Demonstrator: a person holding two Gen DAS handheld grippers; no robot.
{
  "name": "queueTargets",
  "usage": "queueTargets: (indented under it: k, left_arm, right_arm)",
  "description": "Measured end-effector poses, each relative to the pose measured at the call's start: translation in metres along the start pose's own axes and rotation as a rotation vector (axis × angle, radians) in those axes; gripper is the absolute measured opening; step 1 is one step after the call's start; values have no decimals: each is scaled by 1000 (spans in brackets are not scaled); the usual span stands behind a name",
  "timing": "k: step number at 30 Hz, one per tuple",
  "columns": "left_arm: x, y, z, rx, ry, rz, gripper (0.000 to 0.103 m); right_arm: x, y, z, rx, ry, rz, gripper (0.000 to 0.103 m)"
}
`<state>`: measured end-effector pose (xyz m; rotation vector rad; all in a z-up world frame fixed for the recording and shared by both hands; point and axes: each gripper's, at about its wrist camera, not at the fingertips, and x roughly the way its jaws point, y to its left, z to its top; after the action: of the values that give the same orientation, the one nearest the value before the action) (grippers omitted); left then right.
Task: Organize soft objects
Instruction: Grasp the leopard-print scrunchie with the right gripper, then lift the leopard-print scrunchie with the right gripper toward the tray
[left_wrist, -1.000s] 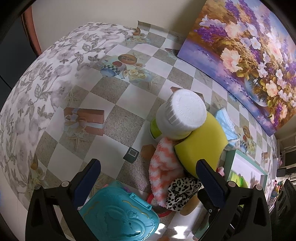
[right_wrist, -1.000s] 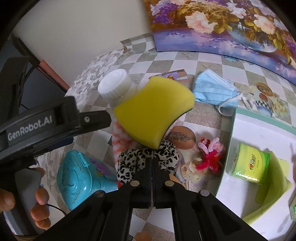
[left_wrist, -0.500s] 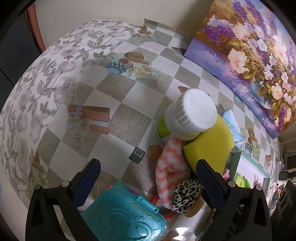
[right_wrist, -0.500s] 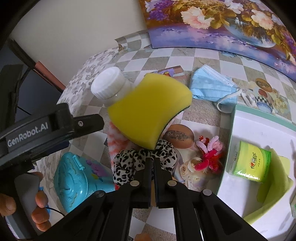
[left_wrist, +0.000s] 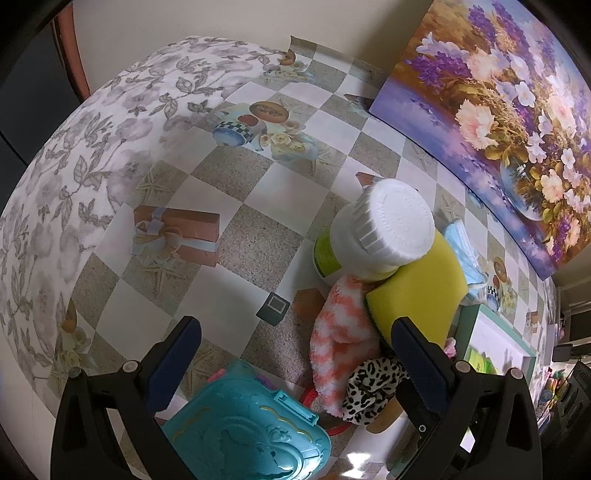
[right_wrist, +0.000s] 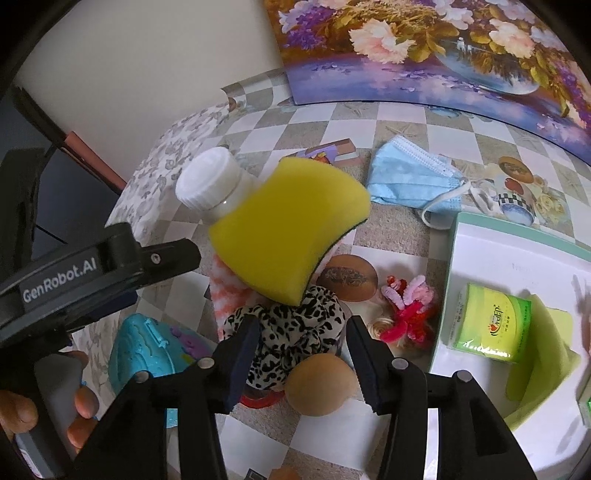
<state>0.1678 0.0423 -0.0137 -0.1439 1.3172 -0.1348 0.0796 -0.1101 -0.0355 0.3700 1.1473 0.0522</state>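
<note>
A yellow sponge (right_wrist: 288, 229) leans on a white-capped bottle (right_wrist: 207, 184), above an orange-and-white fluffy cloth (left_wrist: 340, 332) and a leopard-print scrunchie (right_wrist: 291, 332). My right gripper (right_wrist: 299, 350) is open, its jaws on either side of the scrunchie, over a tan wooden ball (right_wrist: 317, 384). My left gripper (left_wrist: 295, 347) is open and empty above the table, left of the pile; its body shows in the right wrist view (right_wrist: 110, 266). A blue face mask (right_wrist: 410, 181) lies beyond. A white tray (right_wrist: 517, 258) holds a green tissue pack (right_wrist: 491, 325) and a green cloth (right_wrist: 543, 350).
A teal toy case (left_wrist: 243, 432) lies at the near left. Pink and red pipe-cleaner shapes (right_wrist: 406, 306) lie beside the tray. A flower painting (left_wrist: 498, 99) leans on the wall at the back. A red ring (left_wrist: 314, 398) lies under the pile.
My right gripper has opened from shut; its jaws now stand on either side of the scrunchie. The left gripper has drifted slightly back.
</note>
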Motion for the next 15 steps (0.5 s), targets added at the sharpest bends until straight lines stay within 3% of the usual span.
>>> queueTargets:
  k: [9,15]
  left_arm:
    - [2,8,0,-22,4,3,102]
    - [5,9,1,-23,10,2,103]
  right_arm:
    - [20,16,-2,-36,36,-8,67]
    - [35,23,-6,-54,62,-29,67]
